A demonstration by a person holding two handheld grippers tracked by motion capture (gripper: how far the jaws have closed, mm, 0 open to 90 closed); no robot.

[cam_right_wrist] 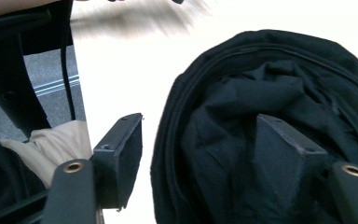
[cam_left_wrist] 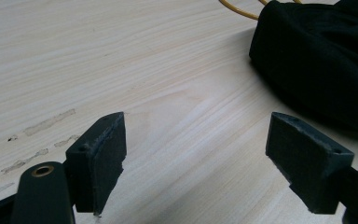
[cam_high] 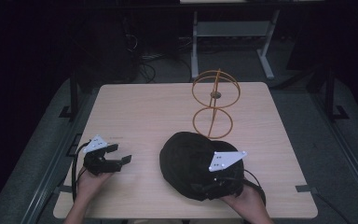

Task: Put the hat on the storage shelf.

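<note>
While the left gripper (cam_high: 121, 156) is resting at the near left of the counter (cam_high: 144, 107), its jaws are standing spread wide over bare wood, pinching nothing and pointing toward the black cap (cam_high: 191, 158). The cap is lying crown-down at the near centre-right, just in front of the orange wire stand (cam_high: 214, 105). At the near right, the right gripper (cam_right_wrist: 198, 154) is straddling the cap's rim, one jaw outside, one inside over the lining, jaws parted and not yet pressing the fabric.
</note>
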